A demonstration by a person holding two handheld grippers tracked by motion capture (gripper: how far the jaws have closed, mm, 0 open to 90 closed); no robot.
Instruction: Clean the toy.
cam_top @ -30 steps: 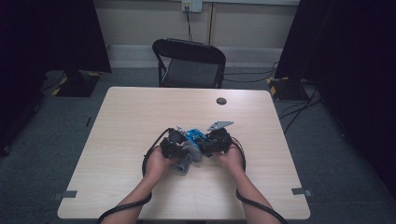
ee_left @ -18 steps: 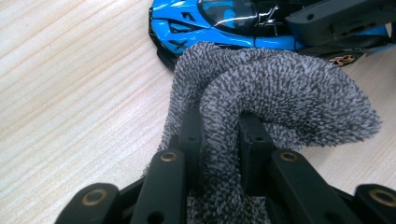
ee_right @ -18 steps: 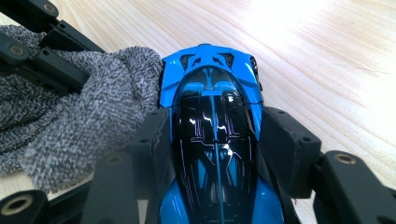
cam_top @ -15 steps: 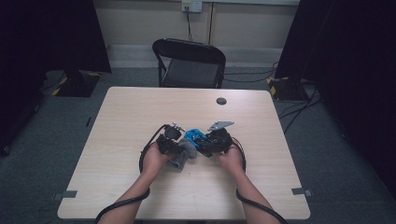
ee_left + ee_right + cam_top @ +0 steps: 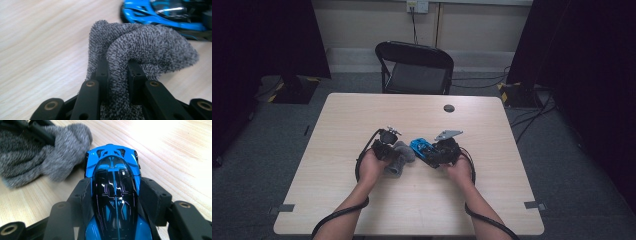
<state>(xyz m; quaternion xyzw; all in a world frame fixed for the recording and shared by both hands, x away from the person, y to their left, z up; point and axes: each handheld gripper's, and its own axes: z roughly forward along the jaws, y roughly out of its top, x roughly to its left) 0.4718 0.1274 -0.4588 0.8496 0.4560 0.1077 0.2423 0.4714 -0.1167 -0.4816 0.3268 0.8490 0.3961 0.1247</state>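
A blue and black toy car [image 5: 113,182] sits between the jaws of my right gripper [image 5: 115,192], which is shut on its sides; in the high view the toy car [image 5: 422,148] lies mid-table before that gripper [image 5: 438,152]. My left gripper [image 5: 117,70] is shut on a bunched grey knitted cloth [image 5: 140,50]. In the high view the cloth [image 5: 399,157] hangs from the left gripper [image 5: 394,155] just left of the car. From the right gripper view the cloth [image 5: 37,155] lies against the car's front left corner.
The wooden table [image 5: 362,200] has a small black disc [image 5: 449,108] near its far edge. A black folding chair [image 5: 414,67] stands behind the table. Cables trail from both grippers toward the near table edge.
My left hand has drawn the cloth a little leftward, away from the car. The right gripper and the car have stayed put.
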